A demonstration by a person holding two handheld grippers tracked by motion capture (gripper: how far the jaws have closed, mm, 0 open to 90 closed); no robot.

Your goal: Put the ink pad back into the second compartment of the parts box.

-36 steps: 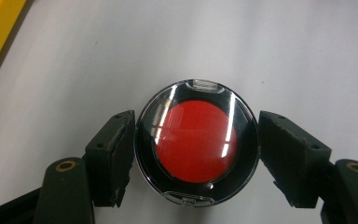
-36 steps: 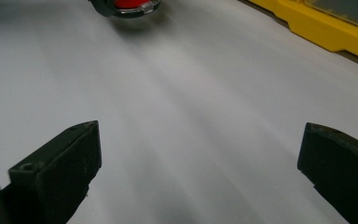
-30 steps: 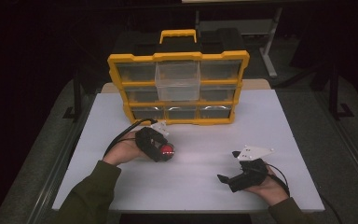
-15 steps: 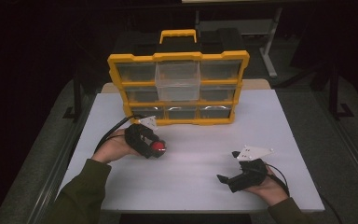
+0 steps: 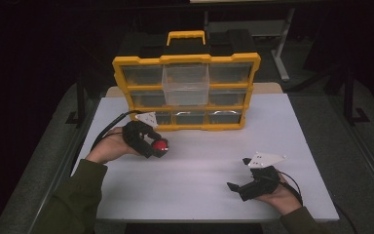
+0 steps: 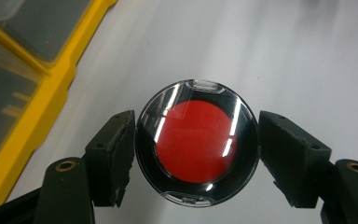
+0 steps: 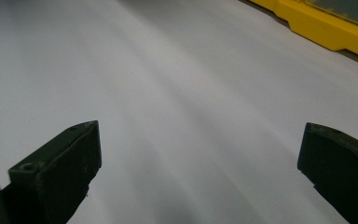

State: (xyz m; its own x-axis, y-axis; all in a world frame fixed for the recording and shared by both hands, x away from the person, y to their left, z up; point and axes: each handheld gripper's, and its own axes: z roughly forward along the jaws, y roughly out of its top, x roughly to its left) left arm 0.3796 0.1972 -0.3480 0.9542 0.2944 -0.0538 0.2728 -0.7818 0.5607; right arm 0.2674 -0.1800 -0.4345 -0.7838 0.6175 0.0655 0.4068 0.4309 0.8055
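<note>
Your left gripper (image 5: 152,146) sits over the left part of the white table (image 5: 199,195), just in front of the lower left corner of the yellow organiser (image 5: 185,87). Between its jaws you have a small round case (image 5: 160,145) with a red centre, a black ring and a clear lid. In the left gripper view the round case (image 6: 197,144) fills the gap between the two black jaws: the left jaw touches its rim and the right jaw meets the rim on the other side, so the jaws are clenched on the case. Yellow framing of the organiser (image 6: 37,93) runs along the left edge of that view, with the bare table behind the case.

Your right gripper (image 5: 241,175) rests low over the right front part of the table, well apart from the case and from the organiser, with the grey plate on top and the cable looping by your hand. In the right gripper view its jaws stand wide apart, released, with nothing but white table (image 7: 177,93) between them, and a strip of the organiser's yellow base (image 7: 326,30) crosses the upper right corner.

The organiser stands upright at the back of the table, with clear drawers in three rows; the top middle drawer (image 5: 185,84) is pulled forward of the others
</note>
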